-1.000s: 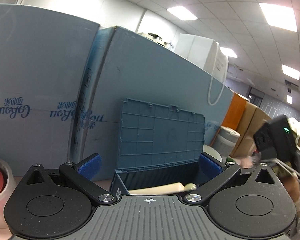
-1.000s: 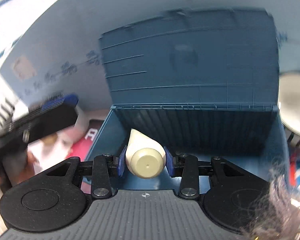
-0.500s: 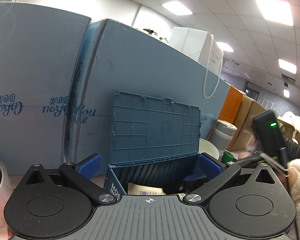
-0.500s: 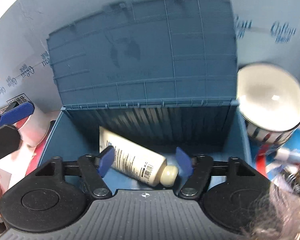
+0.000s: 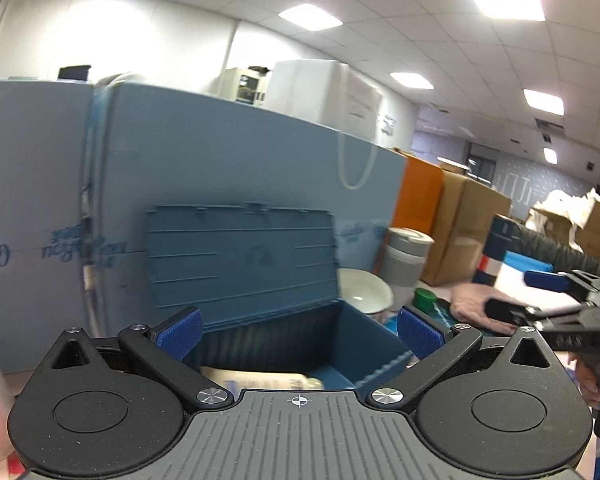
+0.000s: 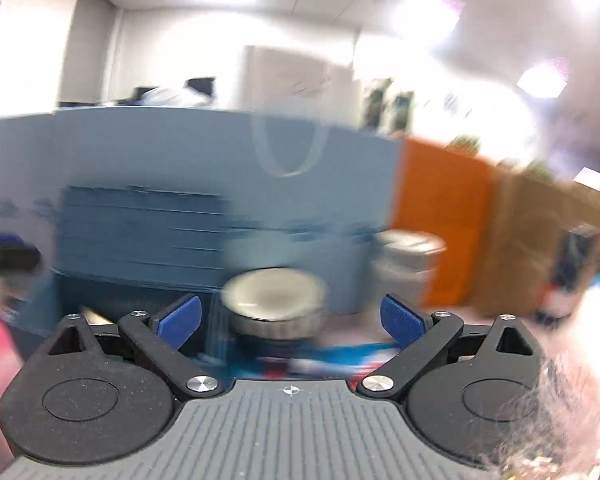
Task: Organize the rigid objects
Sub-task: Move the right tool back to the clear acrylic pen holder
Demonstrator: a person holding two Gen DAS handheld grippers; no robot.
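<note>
1. Left gripper: jaws spread wide, nothing between them, facing the open box.
2. Right gripper: jaws have just been opening and now stand spread and empty; the view is blurred.
3. Blue ribbed plastic storage box: on the counter, hinged lid upright against a pale blue panel.
4. Cream plastic bottle with printed label: lying on its side inside the box.
5. White ceramic bowl: on the counter just right of the box.
</note>
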